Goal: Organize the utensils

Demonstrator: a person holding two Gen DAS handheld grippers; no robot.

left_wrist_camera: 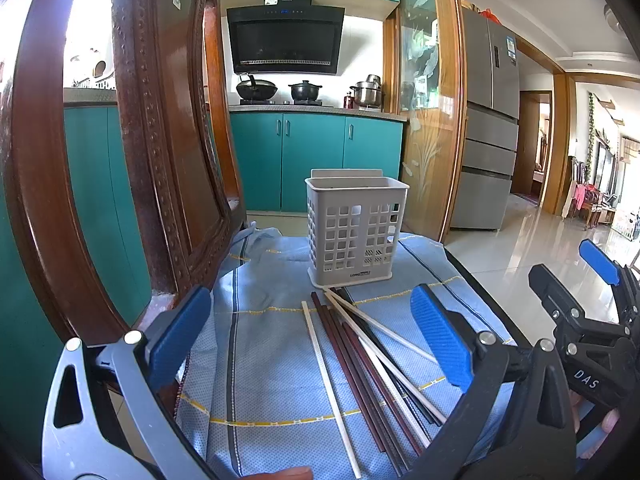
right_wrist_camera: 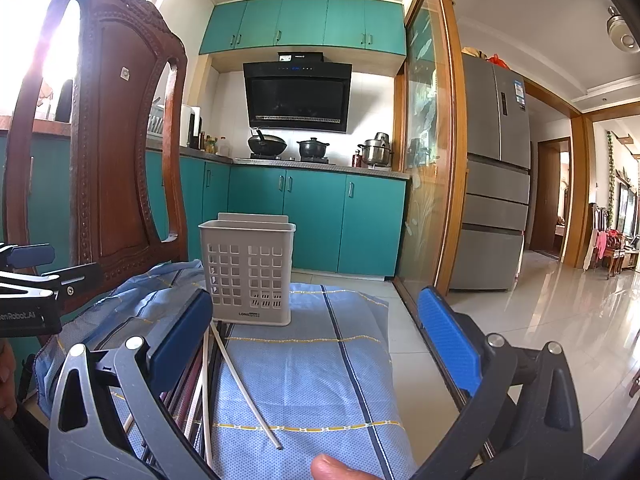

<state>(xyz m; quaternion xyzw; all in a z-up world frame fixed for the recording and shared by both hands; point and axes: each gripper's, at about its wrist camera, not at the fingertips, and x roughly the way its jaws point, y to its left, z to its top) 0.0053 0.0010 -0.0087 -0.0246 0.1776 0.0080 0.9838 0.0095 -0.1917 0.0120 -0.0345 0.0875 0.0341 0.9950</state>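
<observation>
Chopsticks [left_wrist_camera: 360, 368] lie loose in a fan on the blue cloth [left_wrist_camera: 272, 380], white and dark red-brown ones crossing each other; exact count hard to make out where they overlap. Their near ends run out of the left wrist view at the bottom, and some pass under the right blue pad. In the right wrist view only a few white sticks [right_wrist_camera: 240, 376] show clearly; the dark ones are mostly hidden behind the left pad and grey frame.

Left gripper [left_wrist_camera: 316, 344]: jaws spread wide, pads on either side of the pile, nothing between them touching. A fingertip shows at the bottom edge, cut off. Right gripper [right_wrist_camera: 320, 340]: jaws also wide apart, holding nothing, over bare cloth to the right of the sticks. It also appears at the right edge of the left view, partly cut off.

Just past the far tips of the sticks stands the grey slotted utensil holder [left_wrist_camera: 354, 228], upright on the cloth; interior not visible from this angle, small label at its base unreadable.

Carved wooden chair back [left_wrist_camera: 160, 140] rises on the left, cropped at top. Beyond: teal cabinets [left_wrist_camera: 316, 160], stove with pots [left_wrist_camera: 280, 90], black range hood [left_wrist_camera: 286, 40], grey refrigerator [left_wrist_camera: 490, 120] behind the glass door frame.
</observation>
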